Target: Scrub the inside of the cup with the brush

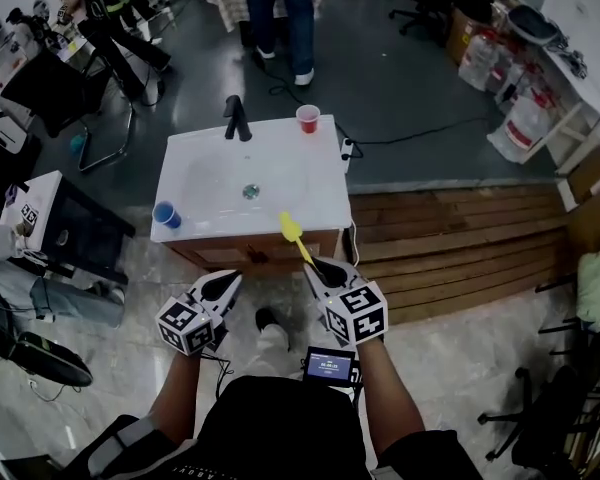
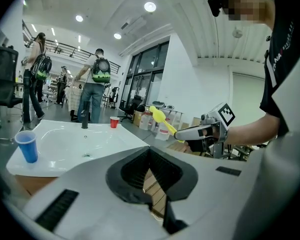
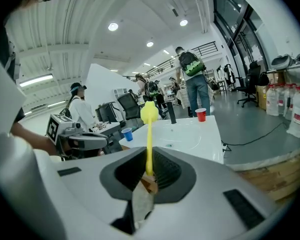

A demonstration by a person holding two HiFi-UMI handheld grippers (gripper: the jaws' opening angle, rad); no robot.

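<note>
A blue cup point(image 1: 166, 214) stands on the front left corner of the white sink point(image 1: 280, 168), and a red cup point(image 1: 308, 118) stands at its back right beside the black faucet point(image 1: 238, 118). My right gripper point(image 1: 320, 266) is shut on the handle of a yellow brush point(image 1: 293, 233), whose head points toward the sink's front edge. My left gripper point(image 1: 223, 286) hangs shut and empty just short of the sink. The left gripper view shows the blue cup point(image 2: 27, 146), the red cup point(image 2: 114, 122) and the brush point(image 2: 162, 120). In the right gripper view the brush point(image 3: 149, 134) rises between the jaws.
The sink sits on a wooden cabinet point(image 1: 250, 250). A raised wooden platform point(image 1: 450, 238) runs to the right. People point(image 1: 280, 18) stand beyond the sink. Office chairs and desks point(image 1: 70, 88) crowd the left side, and bottles and bags point(image 1: 500, 78) lie at the back right.
</note>
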